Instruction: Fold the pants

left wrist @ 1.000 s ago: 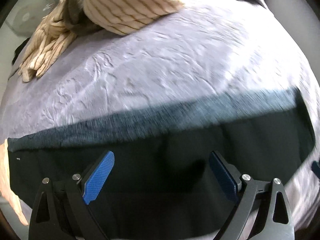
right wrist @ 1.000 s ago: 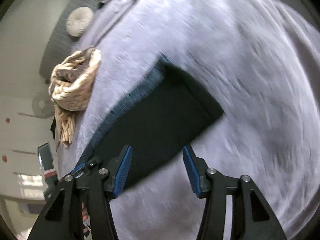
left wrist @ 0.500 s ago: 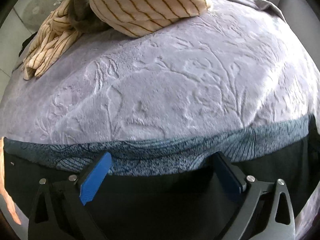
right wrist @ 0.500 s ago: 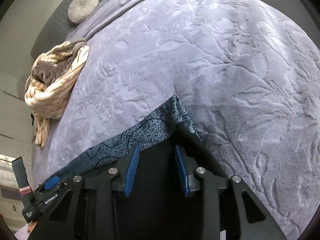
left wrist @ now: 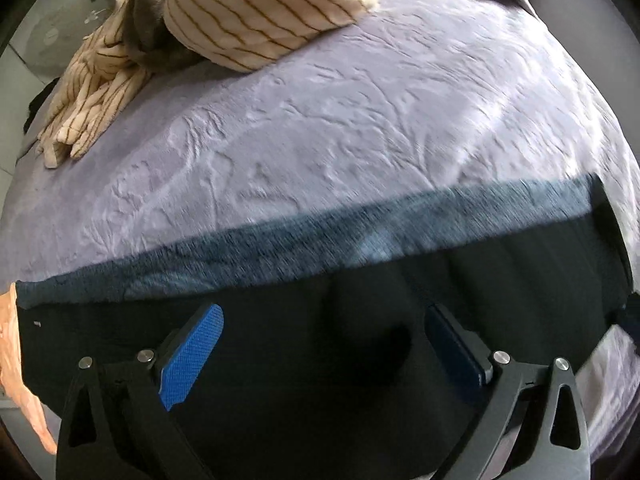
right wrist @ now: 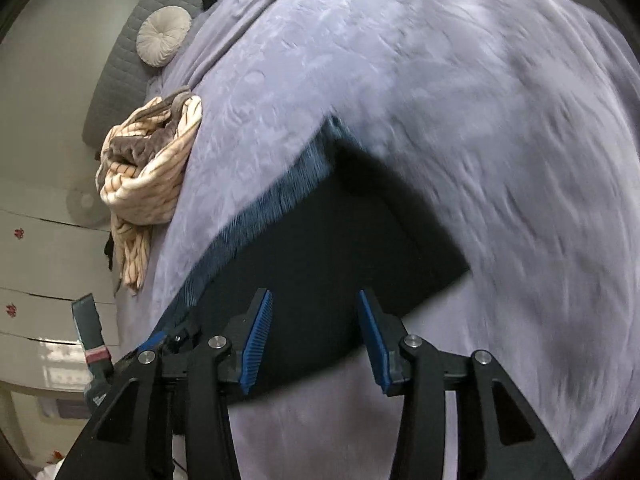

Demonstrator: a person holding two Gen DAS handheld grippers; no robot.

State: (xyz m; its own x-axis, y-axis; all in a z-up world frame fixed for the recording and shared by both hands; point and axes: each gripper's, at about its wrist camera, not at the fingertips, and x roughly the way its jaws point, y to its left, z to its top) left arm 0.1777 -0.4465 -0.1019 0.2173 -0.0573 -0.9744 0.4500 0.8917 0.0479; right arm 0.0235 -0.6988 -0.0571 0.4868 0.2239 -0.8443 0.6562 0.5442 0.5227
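On the lilac plush bed (left wrist: 360, 128), your folded dark pants (left wrist: 320, 320) lie flat; left claw (left wrist: 324, 344) gapes wide, right claw (right wrist: 314, 336), just opening, grips nothing.

Pants (left wrist: 320, 360) run off the bottom edge in the left wrist view, patterned band (left wrist: 360, 240) motion-blurred, print unreadable. Right wrist view: bedspread (right wrist: 500, 160) smeared, pants' near end hidden behind the right tongs (right wrist: 316, 338). Striped blanket (left wrist: 260, 12) cropped at top.

- No text, label, brand, number or sign can be read in either view.
- Left of the jaws in the right wrist view, small red marks on the white drawer fronts (right wrist: 36, 248) are too blurred to tell.
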